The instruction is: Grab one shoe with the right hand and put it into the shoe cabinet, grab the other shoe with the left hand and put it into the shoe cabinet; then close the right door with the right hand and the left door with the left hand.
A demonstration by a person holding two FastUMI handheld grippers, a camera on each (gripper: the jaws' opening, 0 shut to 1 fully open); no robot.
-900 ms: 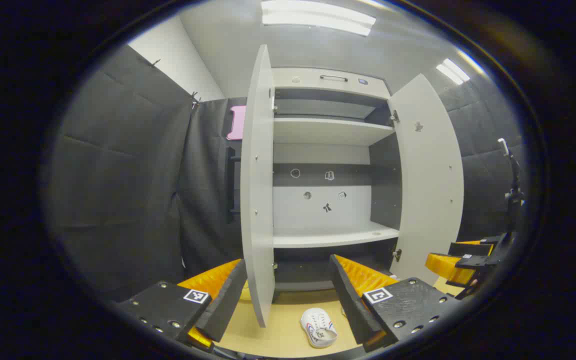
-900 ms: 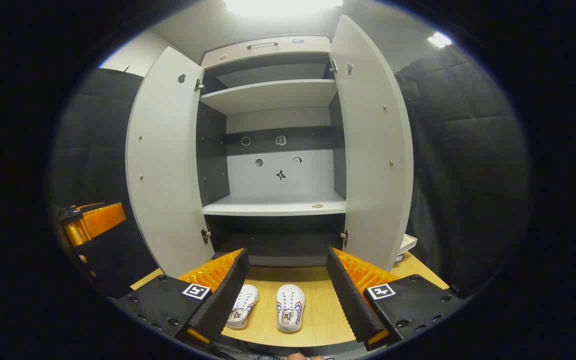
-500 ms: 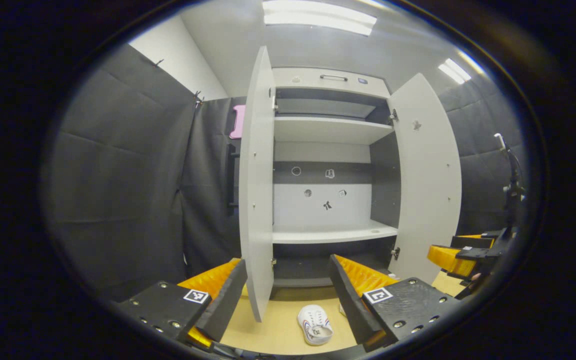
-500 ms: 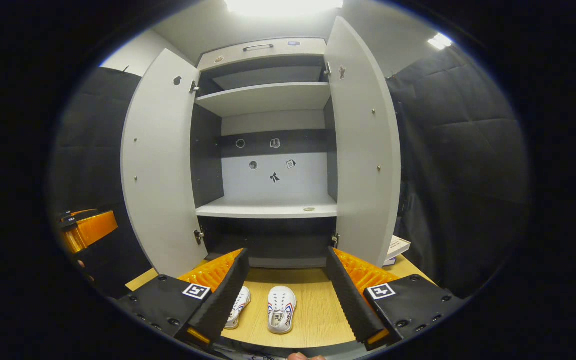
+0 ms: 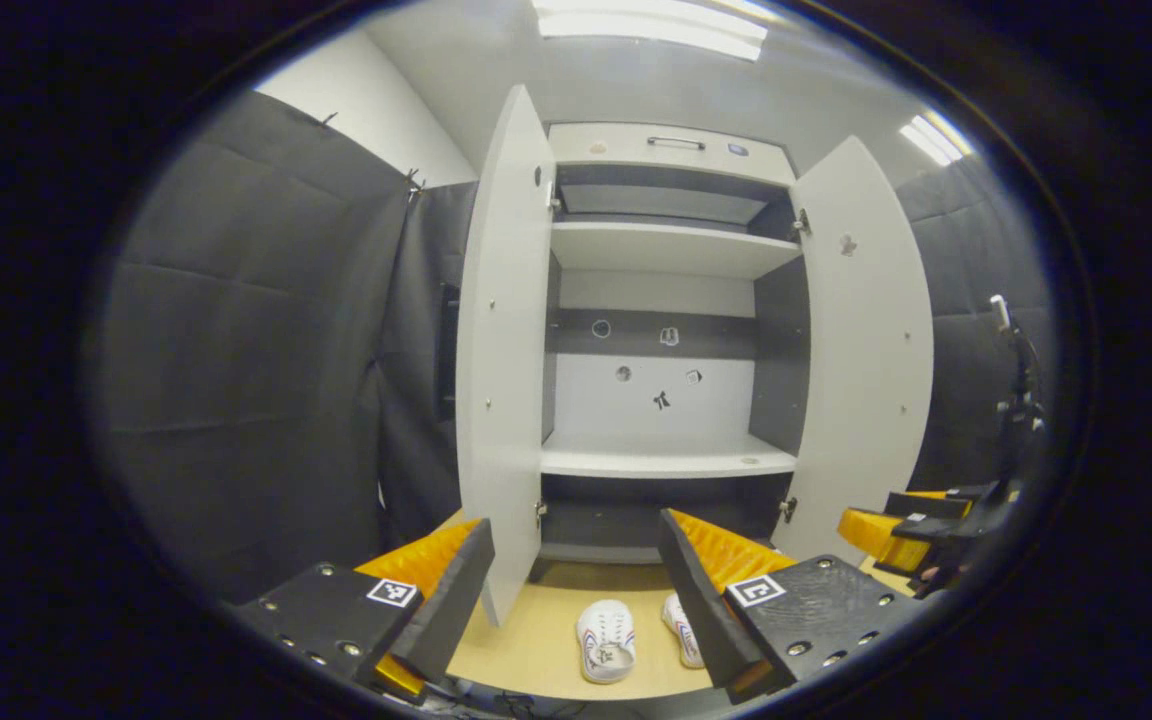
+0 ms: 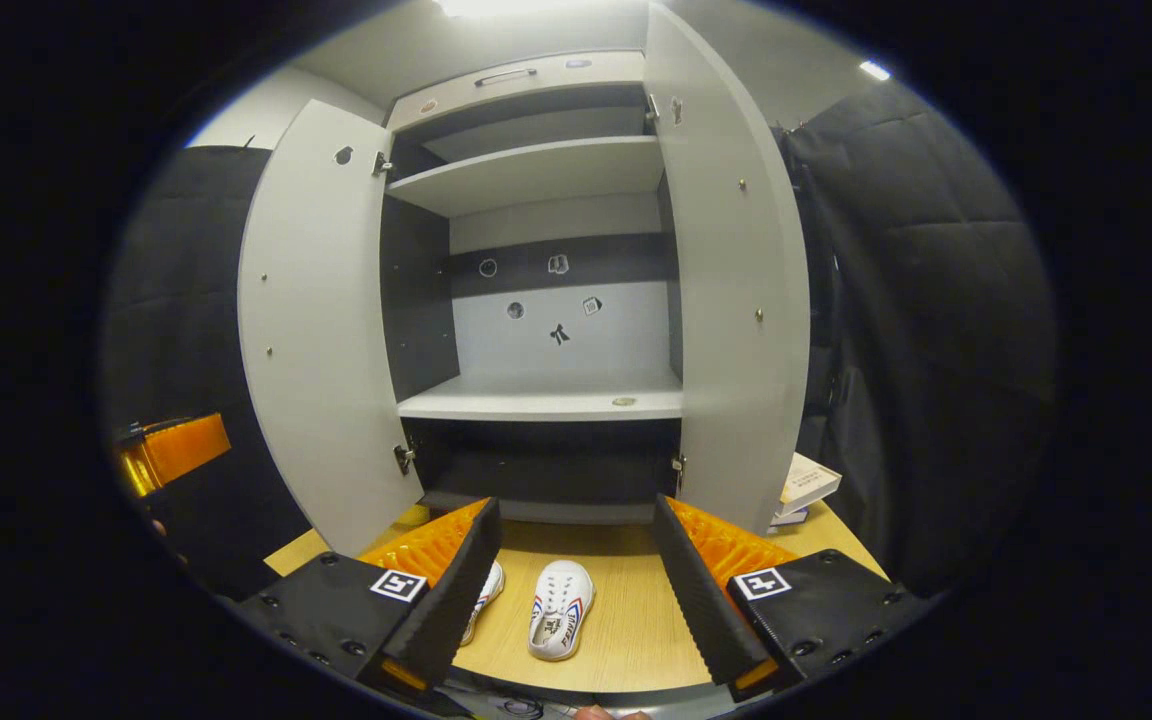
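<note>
The shoe cabinet (image 6: pixel 536 400) is pale grey-white on its shelves, with dark charcoal side walls inside and a dark band across its light back panel, which carries a few small black-and-white stickers. Both open doors, the left door (image 6: pixel 316 330) and the right door (image 6: pixel 736 300), are the same plain light grey dotted with small metal fittings. The two shoes are white with red and blue stripes on the sides: one shoe (image 6: pixel 558 622) and the other shoe (image 6: pixel 486 595) beside it. The table (image 6: pixel 636 620) is light yellowish wood grain. A stack of books (image 6: pixel 804 488) has pale covers. The quilted wall cloth (image 5: pixel 256 380) is black.
</note>
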